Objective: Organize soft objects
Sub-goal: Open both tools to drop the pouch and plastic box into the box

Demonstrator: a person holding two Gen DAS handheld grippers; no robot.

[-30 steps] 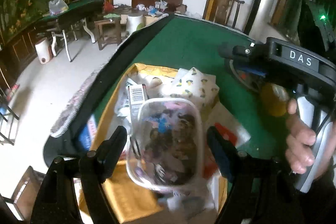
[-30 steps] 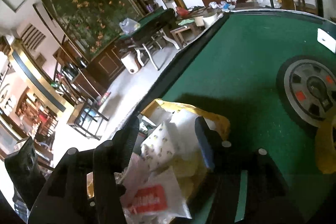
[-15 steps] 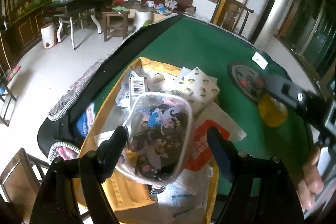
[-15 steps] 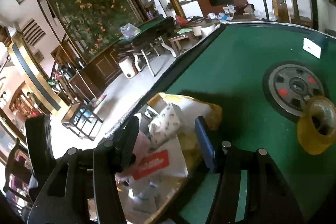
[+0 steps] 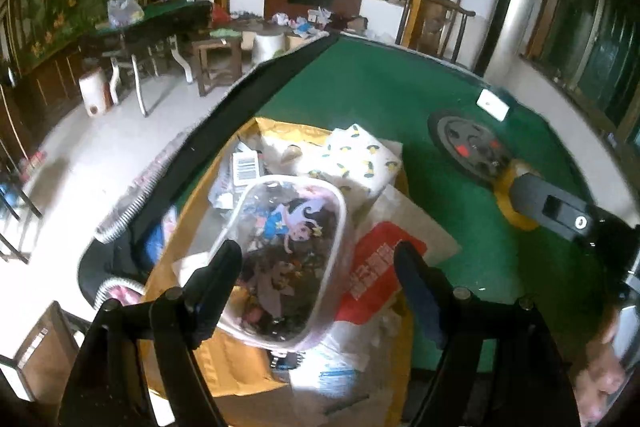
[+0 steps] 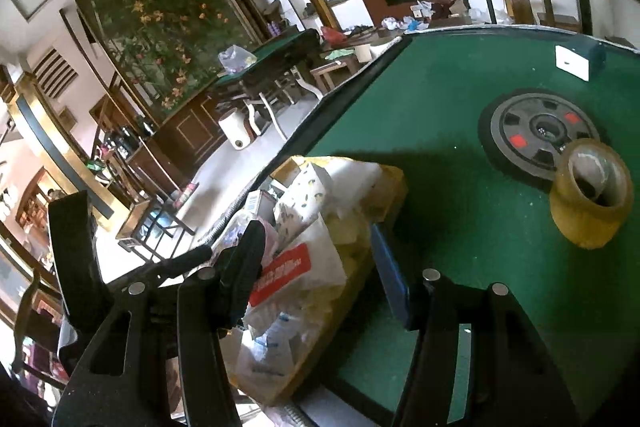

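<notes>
Pouch: clear pouch [image 5: 294, 259] with cartoon prints, lying on top of the pile at the near-left corner of the desk, right between the left fingers.
Pile: yellow mailer [image 5: 224, 355] underneath, red-and-white packet [image 5: 376, 275] just right of the pouch, lemon-print pack [image 5: 360, 157] beyond it, barcode label [image 5: 246, 167] at the far left.
Left hand-held gripper [image 5: 318, 267]: jaws spread wide, straddling the pouch; the left finger [image 5: 218, 275] overlaps the pouch's edge in view, the right finger stands clear over the red packet. Contact I cannot tell.
Right hand-held gripper [image 6: 318, 259]: jaws wide apart, nothing held, hovering over the right side of the pile; the red-and-white packet [image 6: 280, 275] sits just beside its left finger, lemon-print pack [image 6: 300, 199] past it.
Desk: green felt [image 6: 420, 99] with a dark rim, pile hugging the near-left edge.
Tape: yellowish roll [image 6: 590, 195] standing on the felt well right of the pile, touching the edge of the round dark disc [image 6: 542, 131].
Card: small white box [image 6: 572, 63] farther back on the felt.
Right-hand view from the left camera: the other hand-held gripper's body [image 5: 556, 209] comes in at the right, in front of the tape.
</notes>
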